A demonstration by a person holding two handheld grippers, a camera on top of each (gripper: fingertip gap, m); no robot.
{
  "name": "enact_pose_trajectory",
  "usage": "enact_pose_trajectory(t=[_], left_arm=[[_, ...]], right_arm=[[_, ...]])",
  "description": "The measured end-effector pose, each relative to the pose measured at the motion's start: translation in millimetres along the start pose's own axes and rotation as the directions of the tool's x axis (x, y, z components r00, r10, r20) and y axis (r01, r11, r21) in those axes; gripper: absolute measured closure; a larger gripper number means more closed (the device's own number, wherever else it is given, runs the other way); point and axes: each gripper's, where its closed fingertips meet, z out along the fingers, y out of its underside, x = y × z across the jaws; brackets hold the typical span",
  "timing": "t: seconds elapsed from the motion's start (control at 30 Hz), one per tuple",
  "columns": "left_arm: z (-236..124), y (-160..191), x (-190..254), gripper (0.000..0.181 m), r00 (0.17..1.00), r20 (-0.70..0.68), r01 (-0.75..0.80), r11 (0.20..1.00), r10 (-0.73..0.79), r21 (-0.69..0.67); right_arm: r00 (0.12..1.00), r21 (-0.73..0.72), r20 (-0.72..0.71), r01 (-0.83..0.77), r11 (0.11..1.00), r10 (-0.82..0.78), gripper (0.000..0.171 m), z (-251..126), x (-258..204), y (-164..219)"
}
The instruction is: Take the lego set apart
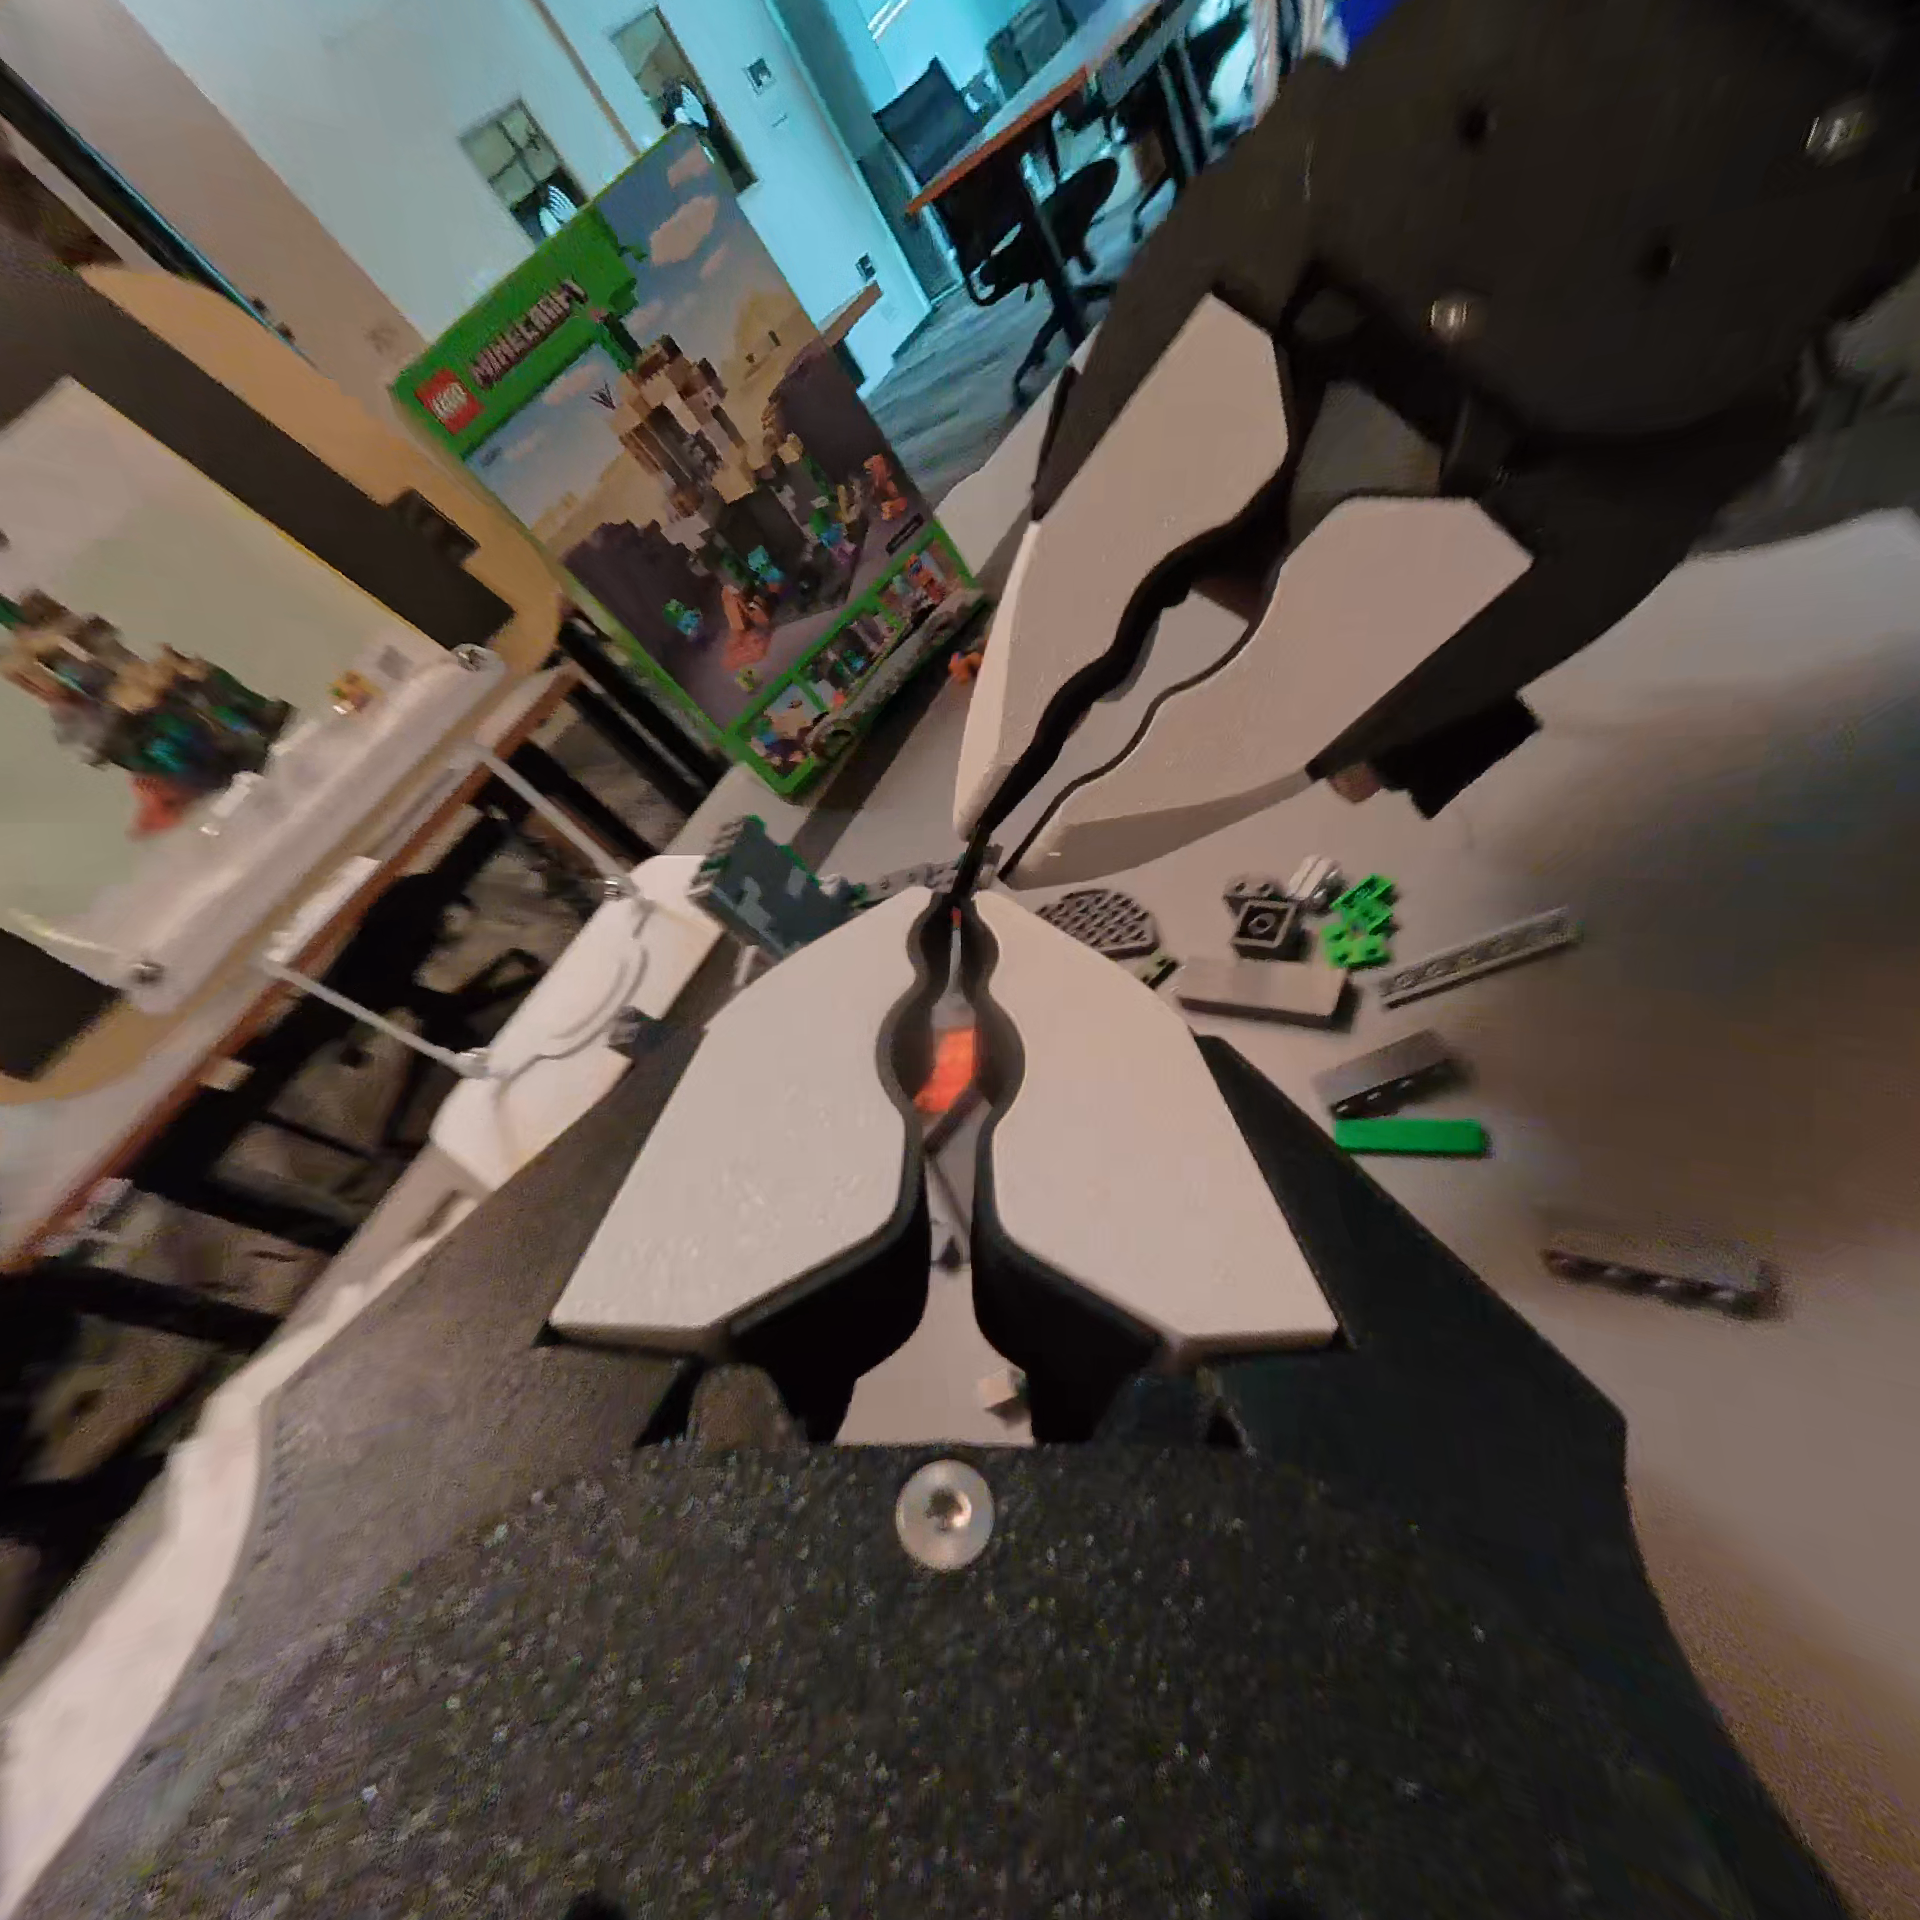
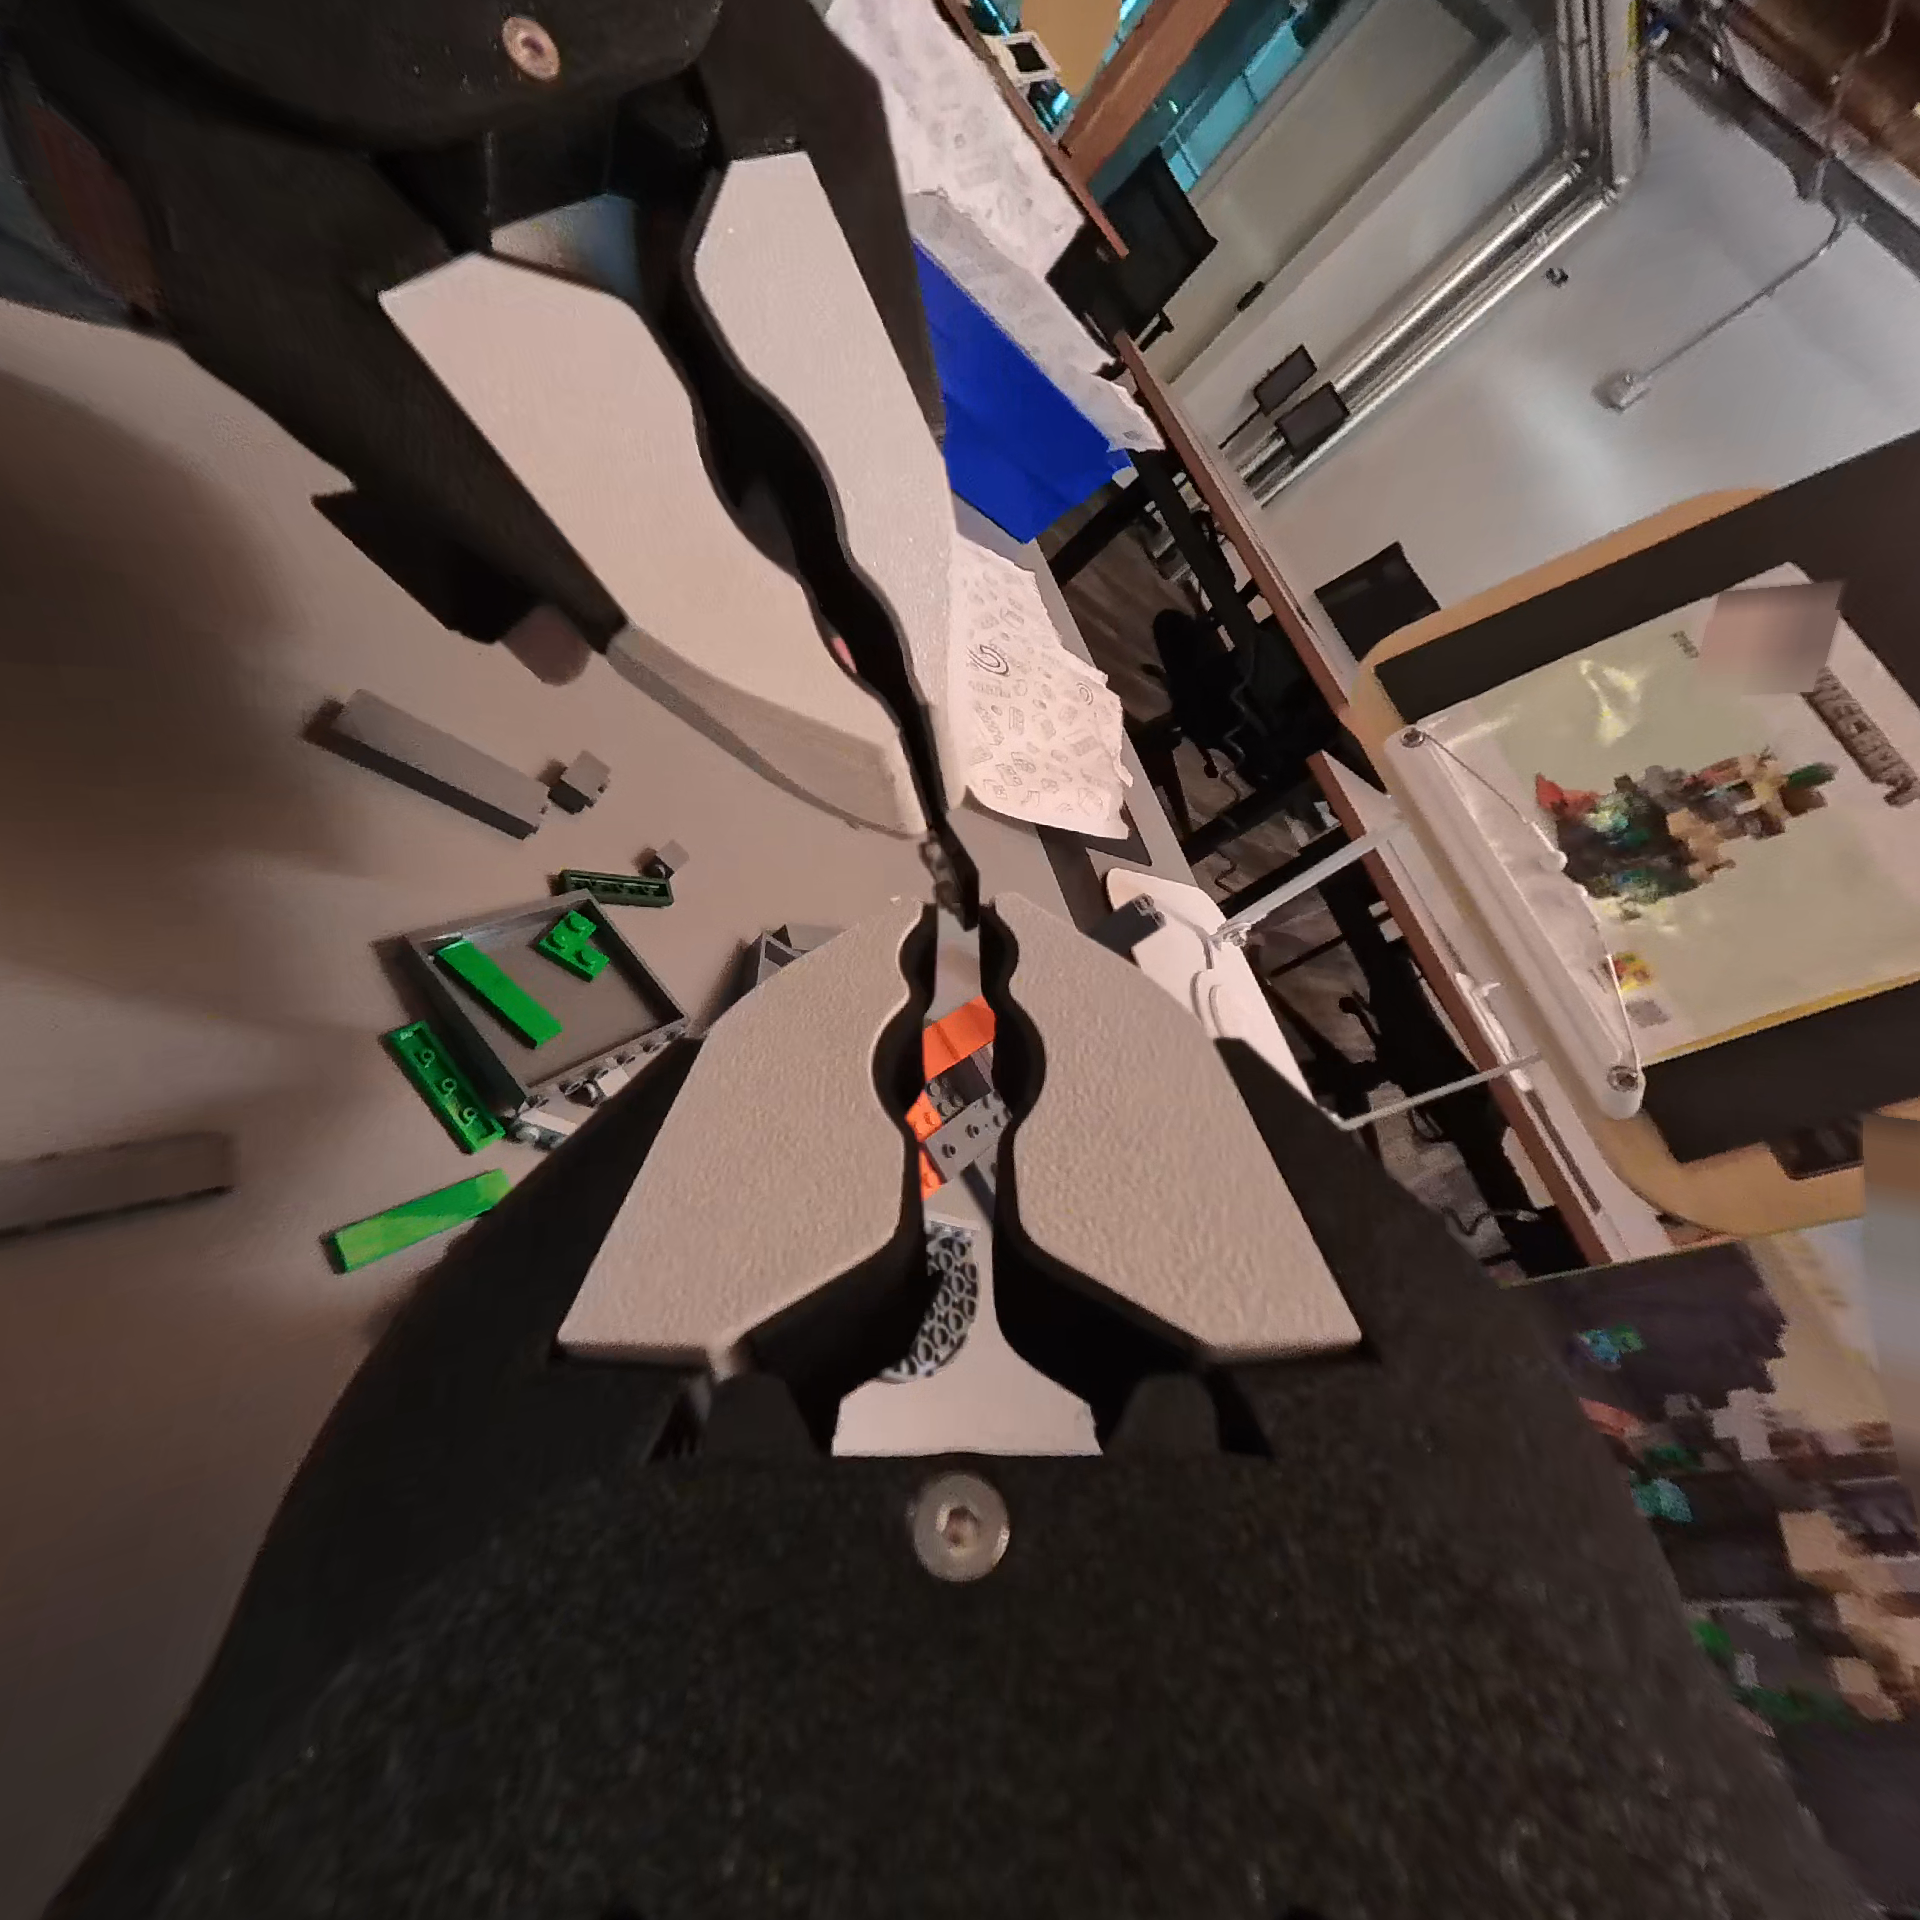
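Office room with desks in back, grey tabletop (image 1: 1714,727) littered with loose pieces: green plates (image 2: 497,992), grey bars (image 2: 426,764). Lego box (image 1: 717,520) stands by the far edge. Both grippers meet tip to tip above the tabletop; left gripper (image 1: 954,920) and right gripper (image 2: 956,920) each have fingers pressed nearly together, pinching the same thin dark lego piece (image 2: 948,868) between them.

Matt textured grey fingers (image 1: 790,1122), glossy green plastic plate (image 2: 497,995), smooth matt grey table (image 1: 1714,1558), crumpled printed paper (image 2: 1039,717)
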Motion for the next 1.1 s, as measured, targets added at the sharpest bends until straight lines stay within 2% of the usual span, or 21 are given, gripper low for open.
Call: enact_pose_trajectory(t=[0.27,0.47,0.73,1.1], left_arm=[[2.1,2.9,-3.1,0.179,0.936,-0.096,0.339,0.94,-0.34,-0.02],[2.2,-1.8,-4.8,0.179,0.869,-0.143,0.479,0.878,-0.474,-0.002],[1.3,-5.0,-12.4,0.18,0.803,-0.151,0.586,0.81,-0.577,0.027],[-4.0,-17.8,-15.5,0.181,0.71,-0.247,0.693,0.716,-0.66,0.082]], right_arm=[[0.999,0.018,-0.022,-0.034,0.999,0.035,0.165,-0.3,3.6,-8.8],[0.997,0.006,-0.045,-0.06,0.998,0.06,0.164,1.8,6.9,-6.2],[0.993,0.003,-0.084,-0.086,0.996,0.086,0.165,5.7,10.1,-6.7],[0.976,0.041,-0.125,-0.173,0.984,0.177,0.167,9.7,14.4,-13.9]])
